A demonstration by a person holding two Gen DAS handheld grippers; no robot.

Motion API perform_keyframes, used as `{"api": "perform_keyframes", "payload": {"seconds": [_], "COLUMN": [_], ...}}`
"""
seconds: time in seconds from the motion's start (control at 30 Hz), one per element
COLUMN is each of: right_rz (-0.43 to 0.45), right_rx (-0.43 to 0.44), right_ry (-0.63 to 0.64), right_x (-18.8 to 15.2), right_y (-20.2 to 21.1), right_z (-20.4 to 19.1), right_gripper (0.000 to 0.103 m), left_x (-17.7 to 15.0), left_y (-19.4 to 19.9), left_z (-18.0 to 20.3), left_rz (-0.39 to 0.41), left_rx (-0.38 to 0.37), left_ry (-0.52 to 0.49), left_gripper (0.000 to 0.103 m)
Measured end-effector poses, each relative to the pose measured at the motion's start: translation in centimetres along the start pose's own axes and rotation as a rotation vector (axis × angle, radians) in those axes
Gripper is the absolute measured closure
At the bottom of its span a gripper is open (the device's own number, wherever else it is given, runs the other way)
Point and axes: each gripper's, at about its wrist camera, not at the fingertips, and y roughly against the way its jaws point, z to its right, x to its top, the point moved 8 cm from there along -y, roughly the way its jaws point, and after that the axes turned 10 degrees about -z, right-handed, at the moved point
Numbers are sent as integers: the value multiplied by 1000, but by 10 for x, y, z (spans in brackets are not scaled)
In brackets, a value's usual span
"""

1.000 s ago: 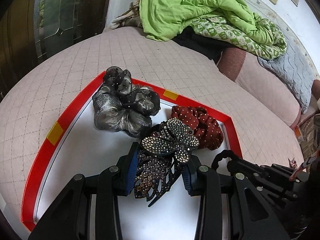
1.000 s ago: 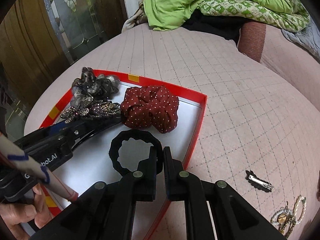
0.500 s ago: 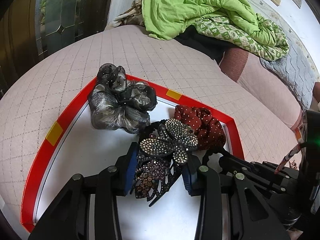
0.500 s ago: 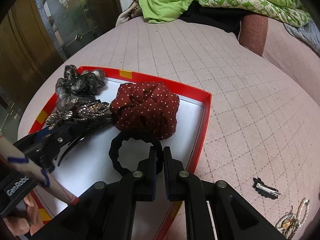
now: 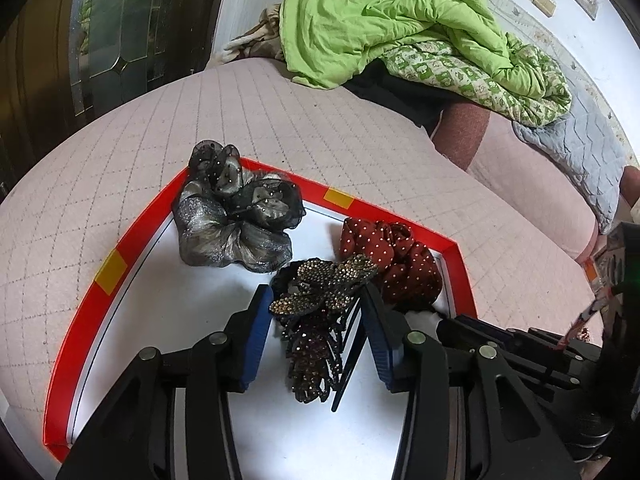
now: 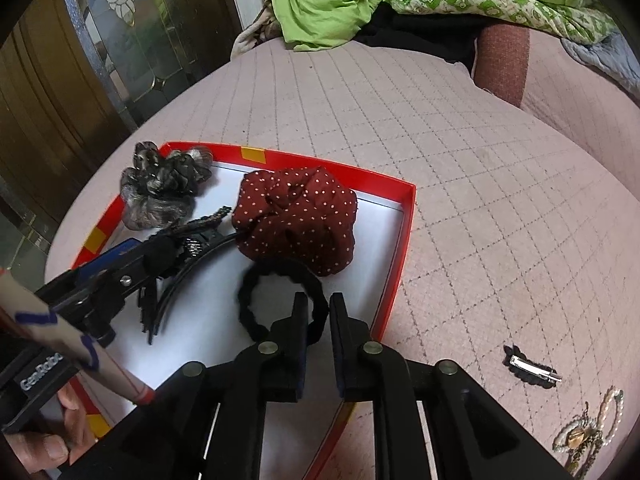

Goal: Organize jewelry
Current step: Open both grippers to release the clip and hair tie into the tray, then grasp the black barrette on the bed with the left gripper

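My left hand-held gripper (image 5: 316, 320) is spread wide, its blue pads standing on either side of the rhinestone butterfly hair claw (image 5: 320, 312); from the left wrist view there is a gap between each pad and the claw, and I cannot tell whether either pad touches it. The claw sits on the white floor of the red-rimmed tray (image 5: 100, 276), tipped on its teeth, just in front of the dark red dotted scrunchie (image 5: 392, 256) and near the grey gauzy scrunchie (image 5: 236, 220), which fills the tray's far left corner. My right hand-held gripper (image 6: 318, 320) is nearly closed, leaving only a narrow slot, and the near edge of the black hair tie (image 6: 276, 300) lies in that slot; the fingers look pinched on it, with the rest of the ring lying flat on the tray floor, touching the red scrunchie's near side. The tray rests on the pink quilted bed (image 6: 480, 160). Out on the bed to the right of the tray lie a small black hair clip (image 6: 530, 367) and, further toward me, a tangle of pearl jewelry (image 6: 588, 428), both well apart from the tray. A green blanket (image 5: 384, 20) is heaped at the far end of the bed.
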Motion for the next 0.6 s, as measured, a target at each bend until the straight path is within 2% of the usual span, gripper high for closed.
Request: {"api": "perform_keyframes", "payload": {"seconds": [0.27, 0.5, 0.6], "right_rz": [67, 120, 144], "right_rx": [39, 85, 100], "right_ry": [-17, -70, -112], "right_x": [-6, -34, -55], "right_y": [33, 66, 82], "right_z": [2, 19, 39], "right_gripper": [84, 83, 82], "left_x": [5, -1, -8], "left_y": [16, 38, 46], "left_z": [15, 55, 77], "left_rz": [73, 165, 195], "left_rx": [-34, -75, -87], "left_ry": [-21, -127, -181], "left_gripper": [58, 57, 55]}}
